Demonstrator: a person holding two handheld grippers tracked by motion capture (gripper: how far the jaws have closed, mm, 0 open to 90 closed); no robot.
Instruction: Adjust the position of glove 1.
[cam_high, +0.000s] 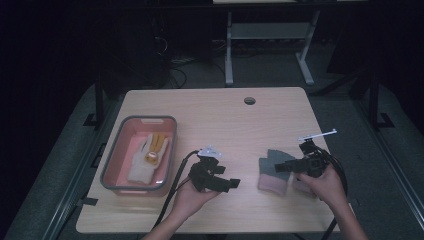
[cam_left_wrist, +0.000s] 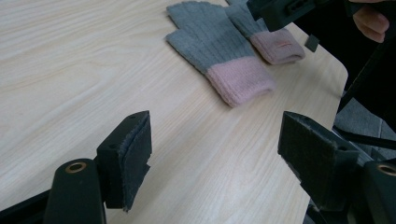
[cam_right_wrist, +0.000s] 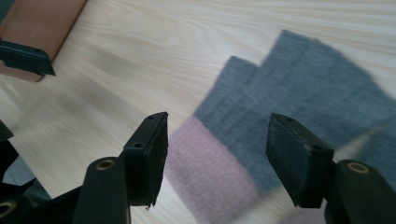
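Right gripper (cam_right_wrist: 212, 156) hovers over the grey-and-pink gloves (cam_high: 274, 170) at the surface's near right, fingers wide and empty – left gripper (cam_high: 226, 184) likewise; a clean pick means pinching one cuff – not both layers

The setting is a lab or test room arranged for recording manipulation work. A light wood-grain table (cam_high: 215, 115) with a round cable hole (cam_high: 249, 100) stands on grey floor mats. Behind it, a second bench on a white metal frame (cam_high: 229, 50) stands in darkness, with loose cables (cam_high: 175, 65) on the floor. Lighting is concentrated on the tabletop.
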